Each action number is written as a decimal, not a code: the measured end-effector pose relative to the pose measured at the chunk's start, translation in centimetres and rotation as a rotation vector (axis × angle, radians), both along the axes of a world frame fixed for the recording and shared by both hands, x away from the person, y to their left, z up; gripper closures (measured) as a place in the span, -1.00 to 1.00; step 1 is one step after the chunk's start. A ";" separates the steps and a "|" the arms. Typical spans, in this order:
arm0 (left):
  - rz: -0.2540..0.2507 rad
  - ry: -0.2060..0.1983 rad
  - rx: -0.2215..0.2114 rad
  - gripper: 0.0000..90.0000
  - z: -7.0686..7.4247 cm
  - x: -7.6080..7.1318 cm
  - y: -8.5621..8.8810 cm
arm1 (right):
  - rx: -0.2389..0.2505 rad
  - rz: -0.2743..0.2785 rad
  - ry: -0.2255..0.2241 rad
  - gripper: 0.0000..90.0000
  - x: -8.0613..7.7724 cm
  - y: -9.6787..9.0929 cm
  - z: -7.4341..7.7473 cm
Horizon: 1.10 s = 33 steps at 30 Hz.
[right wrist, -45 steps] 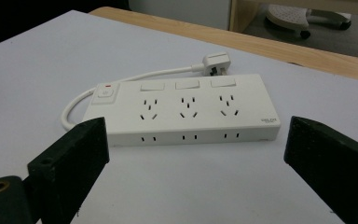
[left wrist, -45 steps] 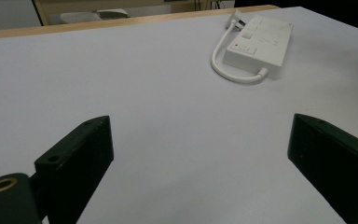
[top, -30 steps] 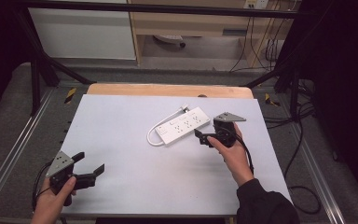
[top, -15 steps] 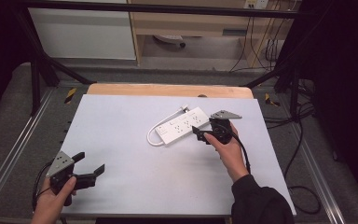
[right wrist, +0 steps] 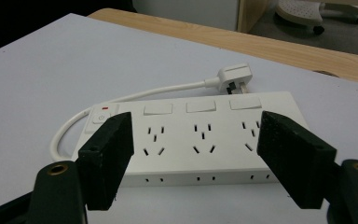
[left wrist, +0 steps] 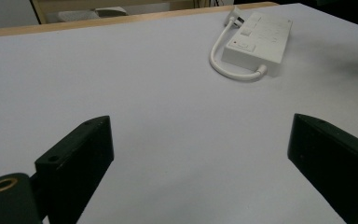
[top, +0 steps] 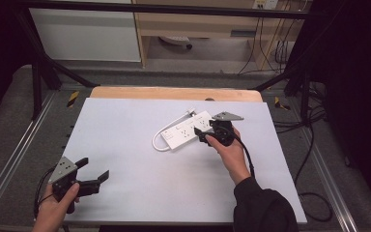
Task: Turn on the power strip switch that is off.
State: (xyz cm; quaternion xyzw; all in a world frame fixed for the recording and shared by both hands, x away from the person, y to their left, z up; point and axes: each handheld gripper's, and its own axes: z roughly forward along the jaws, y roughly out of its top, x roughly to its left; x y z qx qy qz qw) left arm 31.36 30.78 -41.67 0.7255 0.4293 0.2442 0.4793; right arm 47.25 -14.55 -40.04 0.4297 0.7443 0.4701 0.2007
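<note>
A white power strip (top: 183, 131) with three sockets and a switch lies right of centre on the pale table (top: 125, 145). Its short cord (top: 157, 142) loops round to a plug (top: 192, 111) behind it. My right gripper (top: 204, 134) is at the strip's near long side, over its right half. In the right gripper view the power strip (right wrist: 196, 135) lies just beyond the right gripper (right wrist: 193, 158). Its jaws have just been closing, but they stand apart and press on nothing. My left gripper (top: 92, 170) rests wide open at the table's front left, far from the power strip (left wrist: 261, 39).
A wooden edge (top: 174, 93) runs along the table's back. Metal frame rails (top: 9, 159) flank both sides. Cables (top: 314, 159) trail on the floor at the right. A chair base (top: 176, 41) stands beyond the table.
My right gripper has slid a little to the left, up against the power strip, and its jaws stand narrower than before. The left gripper has kept still.
</note>
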 end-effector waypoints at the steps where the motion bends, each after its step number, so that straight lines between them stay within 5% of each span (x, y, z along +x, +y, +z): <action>1: 0.001 0.000 0.000 -0.85 0.0 0.0 0.0 | 0.001 0.001 -0.001 -0.37 0.1 0.1 0.0; 10: 0.000 0.003 0.000 -0.84 -0.1 0.1 0.0 | 0.008 0.013 0.002 -0.22 0.8 0.8 0.1; 21: -0.009 0.002 -0.002 -0.84 0.0 0.1 -0.1 | 0.058 -0.012 -0.019 0.22 1.8 1.7 -0.4; 33: -0.007 -0.002 0.000 -0.84 0.0 0.1 -0.1 | 0.059 -0.023 -0.031 0.53 2.8 2.7 -1.1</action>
